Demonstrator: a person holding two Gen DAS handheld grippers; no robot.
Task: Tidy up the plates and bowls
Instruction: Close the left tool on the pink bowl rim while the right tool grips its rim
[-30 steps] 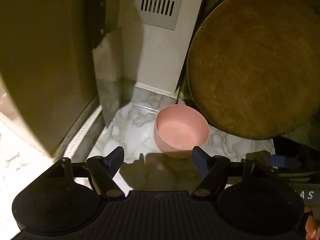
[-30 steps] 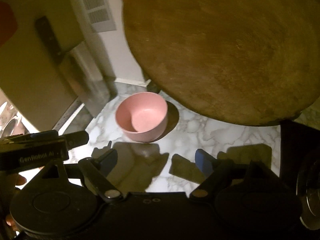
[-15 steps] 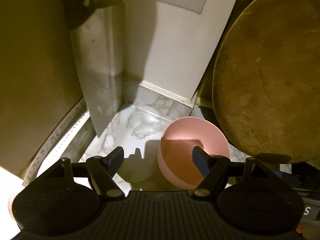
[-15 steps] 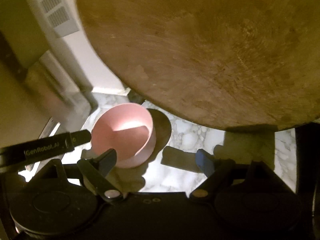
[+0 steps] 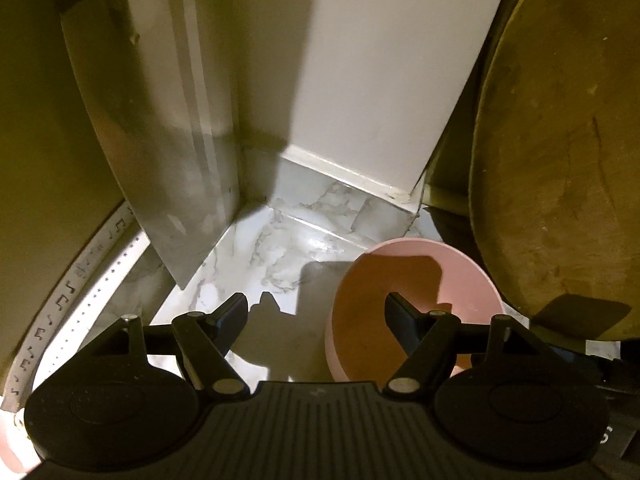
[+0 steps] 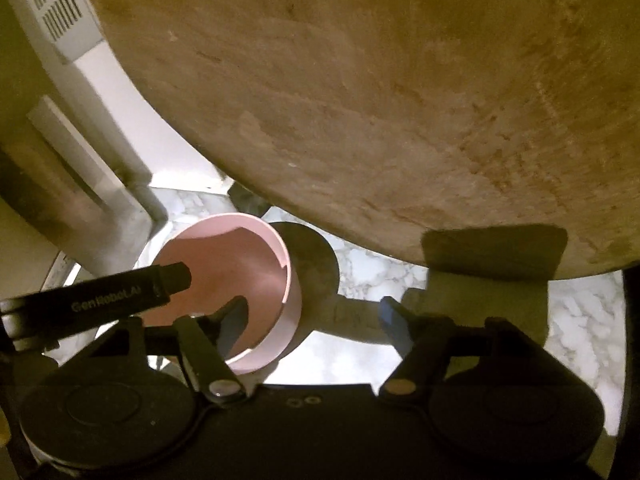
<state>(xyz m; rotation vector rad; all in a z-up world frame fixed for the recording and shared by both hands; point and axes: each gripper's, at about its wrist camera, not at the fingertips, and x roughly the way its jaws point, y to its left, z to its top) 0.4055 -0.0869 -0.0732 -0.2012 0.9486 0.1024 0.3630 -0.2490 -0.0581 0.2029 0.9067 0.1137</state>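
A pink bowl (image 5: 416, 300) stands upright on the marble counter (image 5: 280, 248), close in front of both grippers. My left gripper (image 5: 316, 308) is open, its right finger inside the bowl and its left finger outside, so the bowl's left wall lies between them. In the right wrist view the bowl (image 6: 240, 264) sits at lower left. My right gripper (image 6: 312, 312) straddles the bowl's right wall, left finger inside and right finger outside. Its jaws are closing, and the right pad stands apart from the wall. The left gripper's finger (image 6: 120, 292) reaches over the bowl's rim.
A large round wooden board (image 6: 360, 100) leans upright just behind and right of the bowl (image 5: 560, 160). A steel cleaver blade (image 5: 160, 140) hangs at the left. A white vented unit (image 6: 52, 8) closes the back corner.
Both grippers have come down and forward onto the bowl. Each now has one finger inside its rim. The right gripper's jaws have narrowed a little.
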